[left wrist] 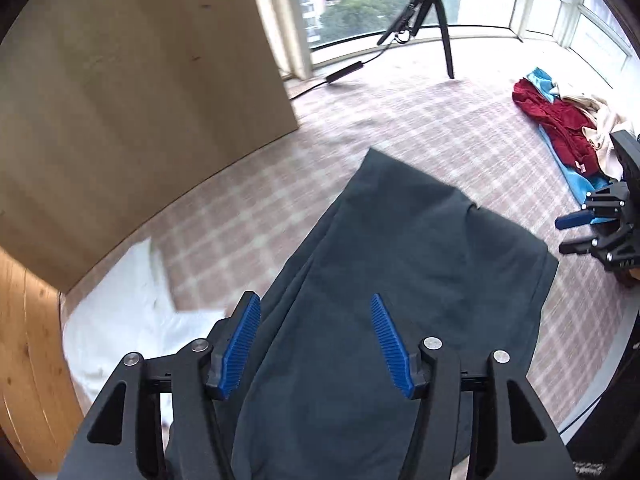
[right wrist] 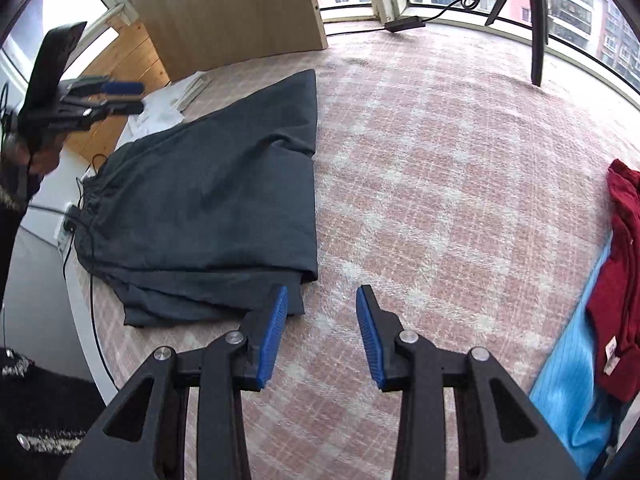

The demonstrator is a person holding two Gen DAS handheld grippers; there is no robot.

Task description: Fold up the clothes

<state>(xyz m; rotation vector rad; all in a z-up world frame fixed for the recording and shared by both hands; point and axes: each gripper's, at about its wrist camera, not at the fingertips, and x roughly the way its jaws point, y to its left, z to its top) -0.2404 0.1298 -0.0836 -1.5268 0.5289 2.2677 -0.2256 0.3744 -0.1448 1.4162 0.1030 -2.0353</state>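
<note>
Dark grey trousers (left wrist: 400,280) lie folded lengthwise on the pink plaid tablecloth (left wrist: 400,120), waistband at the near left edge in the right wrist view (right wrist: 208,208). My left gripper (left wrist: 314,304) is open and empty, held above the trousers. My right gripper (right wrist: 322,294) is open and empty, over bare cloth just right of the trousers' near corner. Each gripper shows in the other's view: the right one (left wrist: 568,234) at the far right, the left one (right wrist: 128,98) at the upper left.
A pile of red (left wrist: 560,128), blue and cream clothes lies at the table's right side; the red garment (right wrist: 616,272) is on a blue one (right wrist: 568,396). White cloth (left wrist: 128,320) lies left of the trousers. A wooden board (left wrist: 140,100), tripod (left wrist: 436,12) and cable stand at the back.
</note>
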